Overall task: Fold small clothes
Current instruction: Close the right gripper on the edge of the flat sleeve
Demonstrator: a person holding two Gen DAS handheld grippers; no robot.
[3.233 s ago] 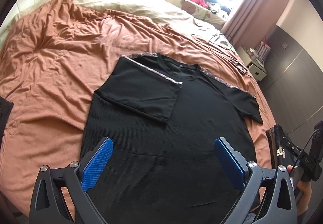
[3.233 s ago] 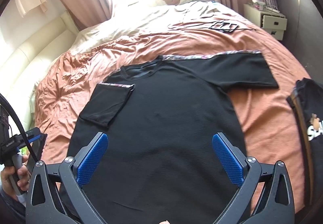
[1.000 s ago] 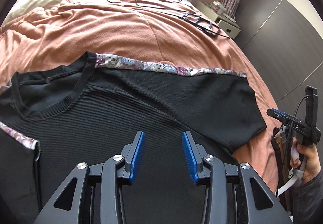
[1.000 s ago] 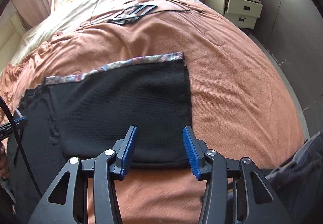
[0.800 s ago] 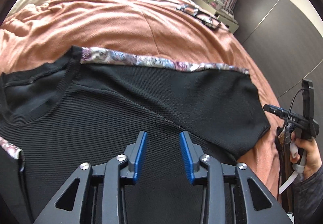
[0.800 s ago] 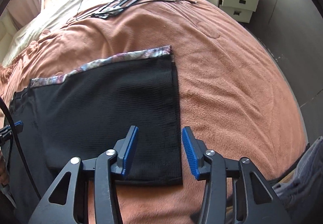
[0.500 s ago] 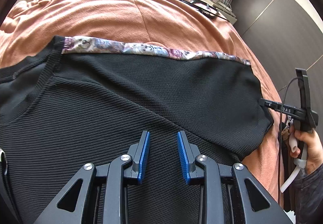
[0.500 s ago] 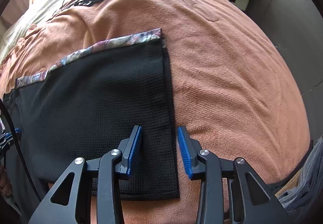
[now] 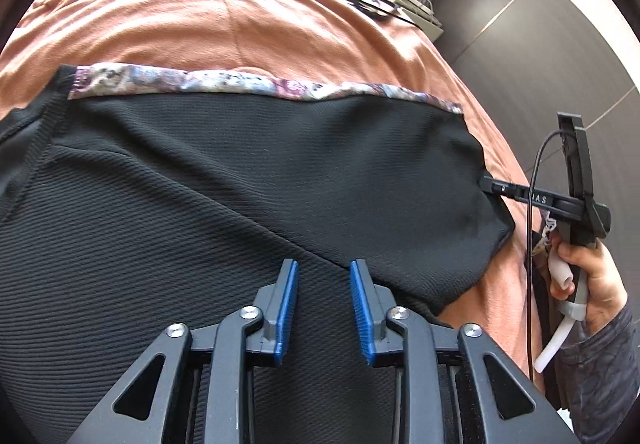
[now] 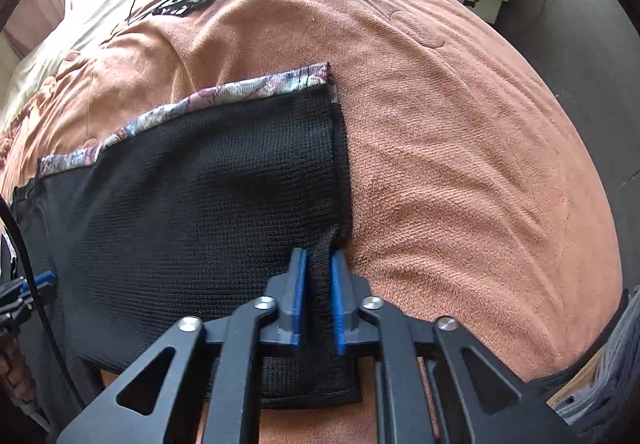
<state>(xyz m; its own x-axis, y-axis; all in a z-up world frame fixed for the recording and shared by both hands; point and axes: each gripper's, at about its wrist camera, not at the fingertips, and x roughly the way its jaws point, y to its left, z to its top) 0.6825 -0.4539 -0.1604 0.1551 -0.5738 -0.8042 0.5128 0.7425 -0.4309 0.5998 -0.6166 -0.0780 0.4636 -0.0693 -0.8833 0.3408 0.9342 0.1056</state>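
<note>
black T-shirt [image 9: 240,180] spread flat on bed [image 10: 460,132], frame centre | right gripper [image 10: 318,284] pinching sleeve cuff [image 10: 338,180] | left gripper [image 9: 323,296] parted over armpit seam | soft, light, limp knit (grip hems, likely sags)

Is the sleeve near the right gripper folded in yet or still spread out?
Spread. The sleeve lies flat on the bedspread, away from the body; the right gripper is pinching its cuff edge.
</note>
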